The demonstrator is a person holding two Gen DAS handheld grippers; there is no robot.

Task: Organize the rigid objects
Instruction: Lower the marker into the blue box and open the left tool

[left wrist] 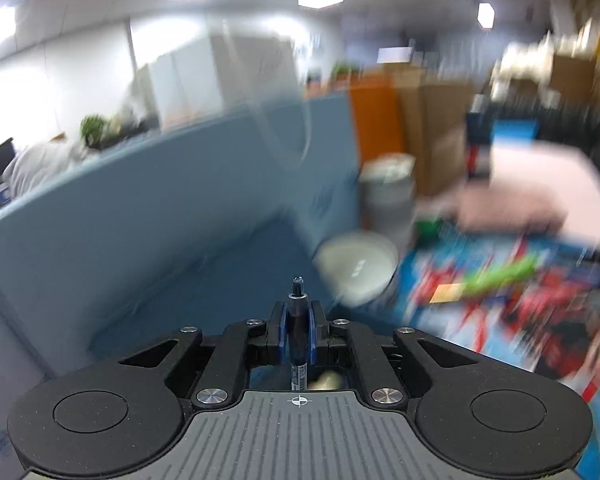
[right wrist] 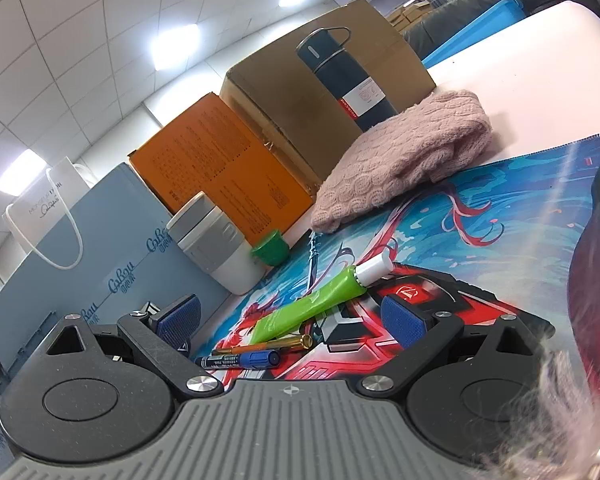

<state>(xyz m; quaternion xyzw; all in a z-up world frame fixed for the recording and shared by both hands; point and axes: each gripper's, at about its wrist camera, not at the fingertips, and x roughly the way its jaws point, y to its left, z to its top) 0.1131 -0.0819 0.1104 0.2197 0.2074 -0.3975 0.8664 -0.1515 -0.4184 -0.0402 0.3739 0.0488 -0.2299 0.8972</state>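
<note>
— What did the left gripper (left wrist: 299,334) have?

— Its blue pads (left wrist: 283,336) were clamped on a dark marker (left wrist: 299,320), tip pointing to twelve o'clock (everything beyond it was a blur).

— And the right gripper (right wrist: 300,320)?

— Spread wide with nothing between the jaws, low over the printed mat (right wrist: 500,216). Just ahead lay a blue marker (right wrist: 240,360) and a gold pen (right wrist: 268,345), with a green tube (right wrist: 312,307) slanting off toward one o'clock. A grey cup (right wrist: 214,240) stood at eleven o'clock, a green cap (right wrist: 270,249) just beside it.
</note>
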